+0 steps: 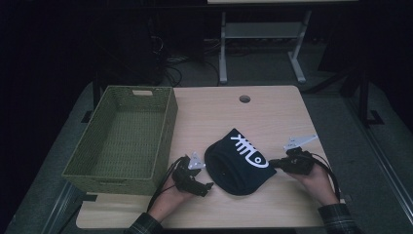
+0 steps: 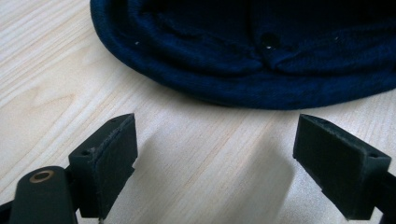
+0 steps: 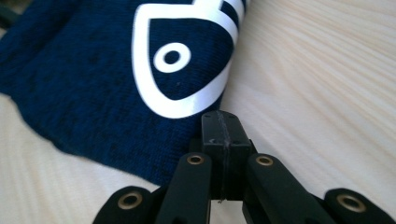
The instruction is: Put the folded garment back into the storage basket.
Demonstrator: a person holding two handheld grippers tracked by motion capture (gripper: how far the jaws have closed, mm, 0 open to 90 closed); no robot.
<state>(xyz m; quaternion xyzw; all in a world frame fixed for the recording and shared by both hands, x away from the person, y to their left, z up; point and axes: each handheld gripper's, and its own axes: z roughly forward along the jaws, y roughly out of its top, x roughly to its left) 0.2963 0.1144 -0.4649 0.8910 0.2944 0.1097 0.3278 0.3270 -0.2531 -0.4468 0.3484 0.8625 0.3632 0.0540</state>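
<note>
The right gripper was seen closed tight, its pads pressed together at the edge of the navy beanie, apparently pinching its fabric so that it could be dragged. The beanie lay flat on the wooden table, right of the green wicker basket, probably its destination. The left gripper was held wide open and empty, just short of the brim, seemingly poised for a grasp.
</note>
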